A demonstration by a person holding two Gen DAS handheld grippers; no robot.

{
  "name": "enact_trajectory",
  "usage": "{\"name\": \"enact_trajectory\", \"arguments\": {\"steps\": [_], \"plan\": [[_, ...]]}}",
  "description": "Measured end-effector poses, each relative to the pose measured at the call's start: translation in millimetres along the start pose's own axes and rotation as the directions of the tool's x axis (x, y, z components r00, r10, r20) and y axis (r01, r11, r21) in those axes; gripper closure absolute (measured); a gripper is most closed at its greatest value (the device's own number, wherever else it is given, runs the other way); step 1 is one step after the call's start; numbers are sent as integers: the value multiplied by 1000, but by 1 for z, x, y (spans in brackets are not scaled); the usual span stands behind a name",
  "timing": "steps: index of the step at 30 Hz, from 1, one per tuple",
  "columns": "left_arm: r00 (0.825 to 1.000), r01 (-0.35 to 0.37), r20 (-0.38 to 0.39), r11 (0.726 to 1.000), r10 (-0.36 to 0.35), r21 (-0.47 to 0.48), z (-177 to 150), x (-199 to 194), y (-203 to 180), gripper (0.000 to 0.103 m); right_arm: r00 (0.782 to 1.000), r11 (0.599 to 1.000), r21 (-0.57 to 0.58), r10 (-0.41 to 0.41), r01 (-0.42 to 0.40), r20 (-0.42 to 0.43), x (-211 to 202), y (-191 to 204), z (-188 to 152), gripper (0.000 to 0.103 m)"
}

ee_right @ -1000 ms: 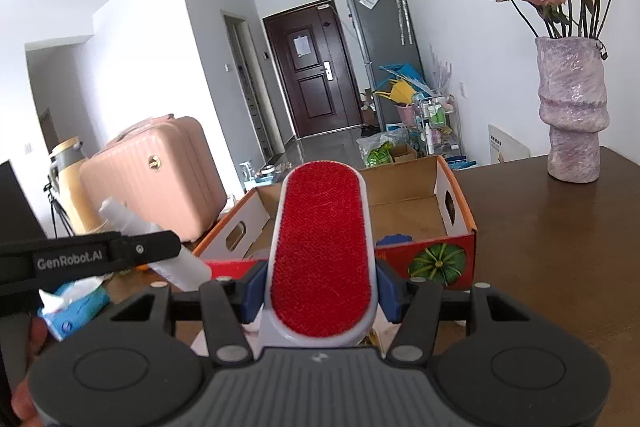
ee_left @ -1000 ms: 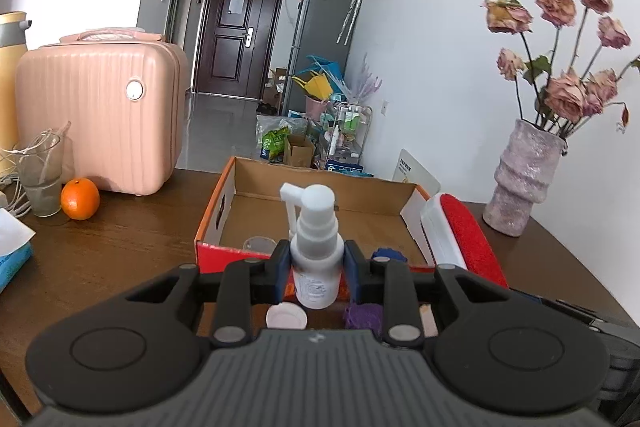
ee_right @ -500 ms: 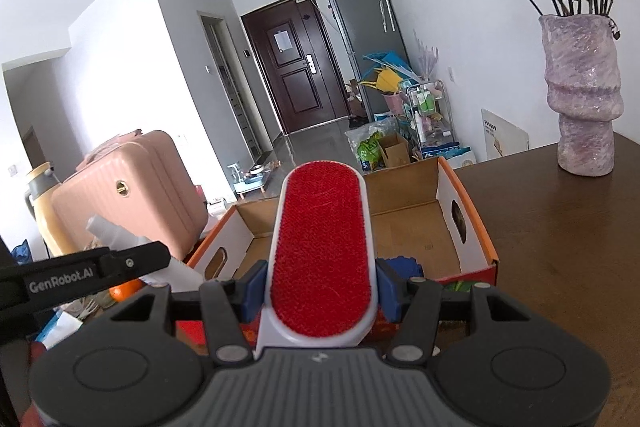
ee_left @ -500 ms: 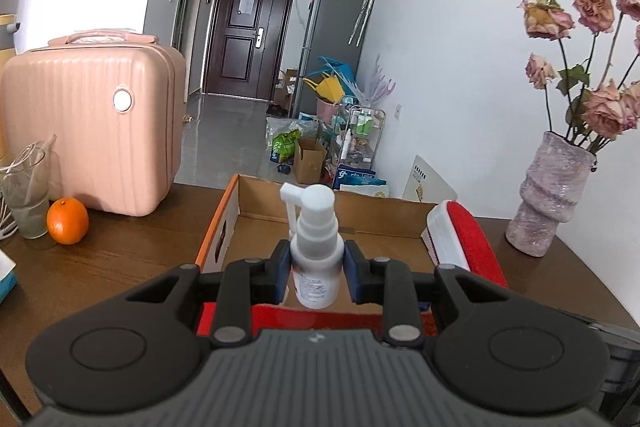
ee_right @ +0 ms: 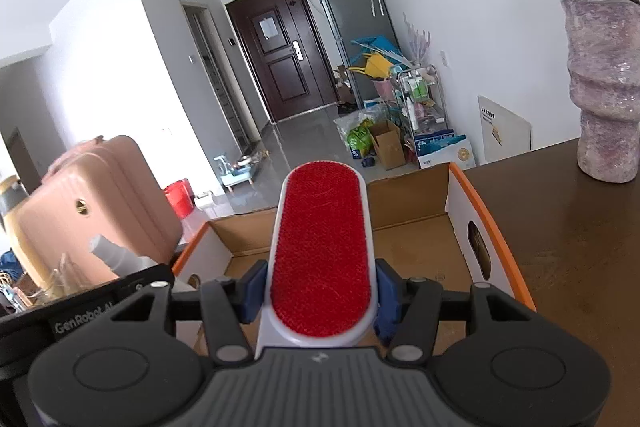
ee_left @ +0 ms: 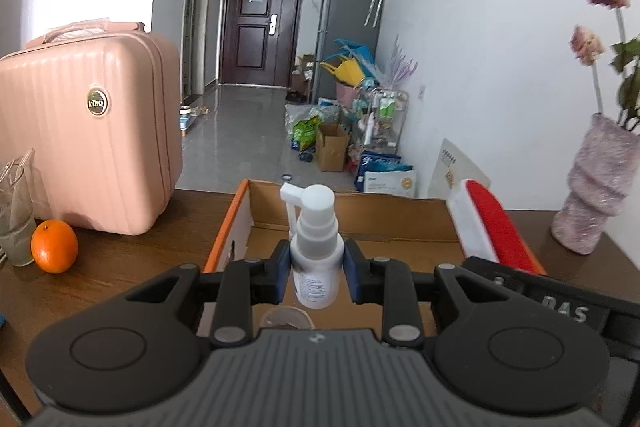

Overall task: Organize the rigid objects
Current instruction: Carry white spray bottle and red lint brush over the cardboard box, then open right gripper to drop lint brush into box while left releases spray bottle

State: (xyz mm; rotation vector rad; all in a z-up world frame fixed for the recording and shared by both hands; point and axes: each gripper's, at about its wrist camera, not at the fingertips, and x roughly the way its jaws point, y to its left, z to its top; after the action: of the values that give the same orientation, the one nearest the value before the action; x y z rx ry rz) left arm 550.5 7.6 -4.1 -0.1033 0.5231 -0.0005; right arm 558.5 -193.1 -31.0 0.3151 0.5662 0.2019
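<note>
My left gripper (ee_left: 316, 277) is shut on a white spray bottle (ee_left: 316, 247), held upright over the near part of an open cardboard box (ee_left: 360, 219) with orange-edged walls. A clear round rim (ee_left: 286, 319) shows in the box just below the bottle. My right gripper (ee_right: 320, 297) is shut on a white lint brush with a red pad (ee_right: 322, 251), which points forward over the same box (ee_right: 416, 247). In the left wrist view the brush (ee_left: 488, 223) sticks up at the right; in the right wrist view the bottle (ee_right: 116, 257) shows at the left.
A pink suitcase (ee_left: 88, 135) stands on the brown table (ee_left: 120, 267) at the left, with an orange (ee_left: 54, 246) and a glass cup (ee_left: 16, 219) in front of it. A pale purple vase (ee_left: 596, 187) with dried roses stands at the right (ee_right: 604, 99).
Both grippers have moved forward over the box with their loads. The box's front wall has slipped beneath them, and its bare floor now lies ahead. Neither grip has changed.
</note>
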Motion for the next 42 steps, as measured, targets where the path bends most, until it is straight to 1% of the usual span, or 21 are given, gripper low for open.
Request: {"name": "enact_trajectory", "arguments": {"steps": [5,10,17,21,24,25,26,28,30,31,32,33,34,35,36,37,42], "plan": [[999,-35,-40,999,36,10,5,26,5,74,999,1000,-12,-27,27,-42,25,2,9,48],[995,-55,-82,998,57,22,2,43,10,74,996,999,2,-46,46,-83,46,0,11,48],[988,-64,-139,997,71,51,-7,53,8,74,992,997,44,-53,58,-119,51,-9,15,48],[985,-59,-159,997,66,46,-7,59,9,74,988,997,47,-57,65,-146,56,-12,14,48],[986,-49,-158,998,55,46,-5,56,9,71,987,997,37,-64,70,-150,57,-11,14,47],[986,-51,-154,997,58,49,-5,55,10,64,988,997,30,-66,71,-143,55,-11,15,47],[987,-53,-151,997,60,53,-5,54,9,55,988,997,24,-67,71,-137,53,-10,16,47],[988,-58,-139,997,65,60,-5,50,8,50,989,997,10,-72,74,-127,47,-10,15,41],[988,-66,-134,996,72,54,-5,47,8,34,990,996,-2,-84,85,-112,42,-9,15,27],[989,-71,-123,996,77,52,-4,44,8,26,991,996,-6,-89,89,-97,39,-10,16,24],[991,-75,-106,996,80,51,-3,40,9,21,992,996,-6,-91,90,-84,35,-10,17,17],[992,-78,-97,996,82,49,-2,38,10,18,994,996,0,-91,91,-67,31,-11,18,12],[993,-82,-87,996,85,44,-1,35,11,10,995,996,7,-91,91,-50,28,-13,19,10],[993,-87,-74,995,89,39,-1,32,12,2,995,996,13,-90,90,-36,24,-14,20,4],[994,-88,-58,995,90,35,-1,29,13,1,996,996,17,-91,91,-21,21,-15,21,1],[995,-87,-47,996,88,32,0,26,14,0,996,995,18,-93,94,-10,18,-16,21,0],[996,-85,-25,996,85,11,3,17,16,0,996,996,11,-86,86,14,8,-19,22,0]]}}
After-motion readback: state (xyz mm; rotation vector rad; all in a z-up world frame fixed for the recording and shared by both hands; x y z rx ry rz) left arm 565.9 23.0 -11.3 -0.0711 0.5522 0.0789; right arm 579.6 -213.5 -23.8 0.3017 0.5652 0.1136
